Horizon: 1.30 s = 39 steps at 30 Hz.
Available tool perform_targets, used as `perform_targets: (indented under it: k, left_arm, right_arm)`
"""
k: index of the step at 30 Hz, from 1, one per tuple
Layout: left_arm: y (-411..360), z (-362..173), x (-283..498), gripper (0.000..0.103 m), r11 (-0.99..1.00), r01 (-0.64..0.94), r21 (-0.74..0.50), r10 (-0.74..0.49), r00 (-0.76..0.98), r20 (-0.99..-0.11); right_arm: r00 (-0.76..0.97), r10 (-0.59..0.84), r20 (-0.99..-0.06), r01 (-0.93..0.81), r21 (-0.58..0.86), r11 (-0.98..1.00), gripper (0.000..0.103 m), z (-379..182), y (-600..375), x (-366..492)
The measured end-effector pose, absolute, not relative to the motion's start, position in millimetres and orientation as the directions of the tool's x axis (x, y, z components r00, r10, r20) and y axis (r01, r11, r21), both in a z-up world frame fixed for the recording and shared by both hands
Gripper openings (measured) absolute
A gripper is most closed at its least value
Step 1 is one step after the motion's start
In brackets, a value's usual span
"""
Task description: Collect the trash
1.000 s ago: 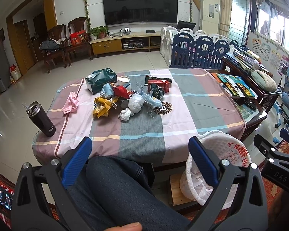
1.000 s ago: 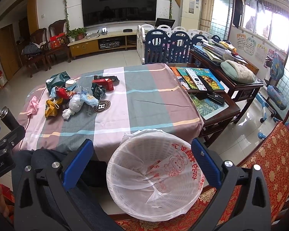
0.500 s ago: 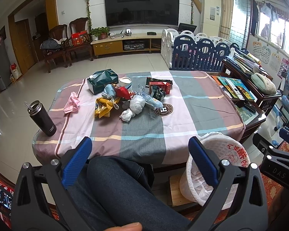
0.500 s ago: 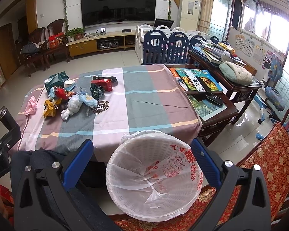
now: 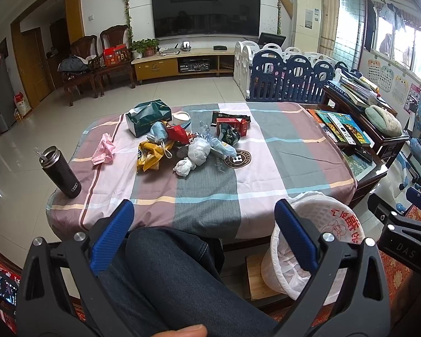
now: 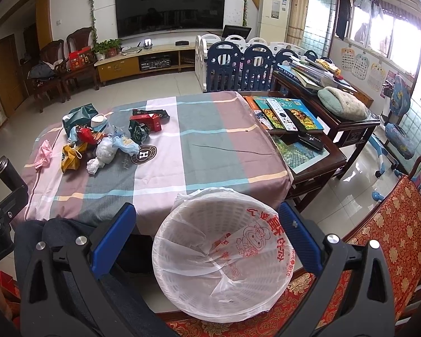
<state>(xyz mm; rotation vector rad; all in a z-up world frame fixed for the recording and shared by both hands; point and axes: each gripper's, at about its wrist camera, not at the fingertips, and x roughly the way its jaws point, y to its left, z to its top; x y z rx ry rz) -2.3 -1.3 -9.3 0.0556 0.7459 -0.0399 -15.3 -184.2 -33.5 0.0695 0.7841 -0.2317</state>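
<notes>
A heap of trash lies on the checked tablecloth: a crumpled white tissue, a white bag, a yellow wrapper, a red wrapper, a pink mask and a red box. A white bin lined with a plastic bag stands on the floor by the table's near right corner. My left gripper is open and empty above a person's denim-clad leg. My right gripper is open and empty right over the bin. The same tissue shows far left.
A black tumbler with a straw stands at the table's left edge. A green tissue box sits behind the heap. A dark side table with books and remotes adjoins the right. A red patterned sofa is at right.
Both grippers have drifted slightly, so the table and the bin sit a little differently in the frames. Nothing was picked up or released.
</notes>
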Motion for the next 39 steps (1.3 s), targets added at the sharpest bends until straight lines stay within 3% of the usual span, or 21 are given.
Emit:
perform_targets:
  k: [39]
  left_arm:
    - [-1.5, -9.8, -1.9, 0.1, 0.998, 0.056, 0.035, -0.018, 0.734, -0.679]
  right_arm:
    - [0.678, -0.187, -0.711, 0.24, -0.026, 0.97, 0.1, -37.5, -189.0, -17.4]
